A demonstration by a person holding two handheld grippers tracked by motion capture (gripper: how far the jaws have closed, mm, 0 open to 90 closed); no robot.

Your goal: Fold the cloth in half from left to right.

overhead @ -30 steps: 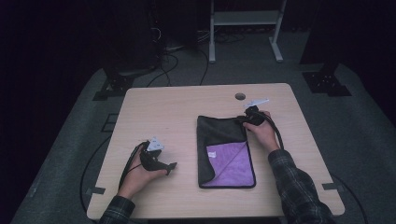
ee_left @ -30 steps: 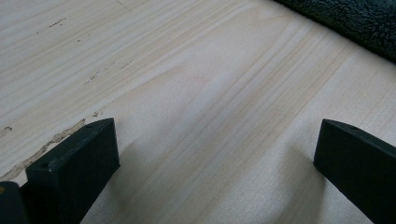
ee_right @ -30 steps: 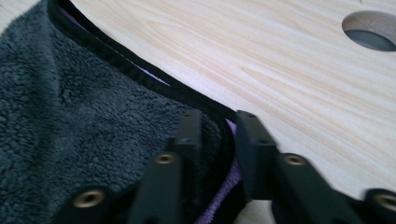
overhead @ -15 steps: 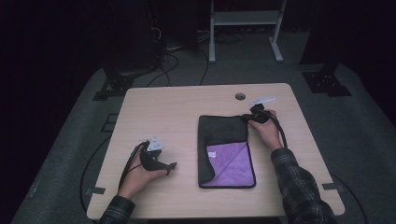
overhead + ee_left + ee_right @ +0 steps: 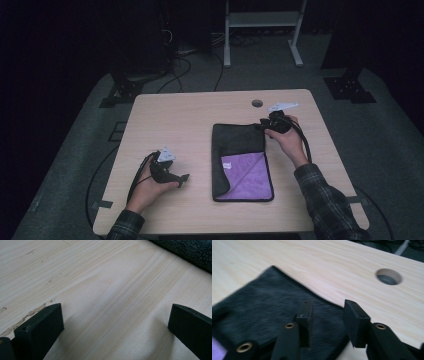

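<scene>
The dark cloth (image 5: 239, 145) with its purple folded flap lies flat just under the right gripper (image 5: 264, 128), whose jaws have just been opening, holding nothing. The left gripper (image 5: 184, 178) rests wide open, empty, on the table (image 5: 190, 115), well apart.

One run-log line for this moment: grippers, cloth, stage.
left gripper: open, on wooden table | right gripper: jaws just opening, nothing between, above corner | folded dark-grey and purple cloth: flat, released

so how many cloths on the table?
1: a dark grey cloth with purple inner face, folded, right of the wooden table's centre. Right gripper sits at its far right corner, jaws just opened, nothing gripped.
</scene>
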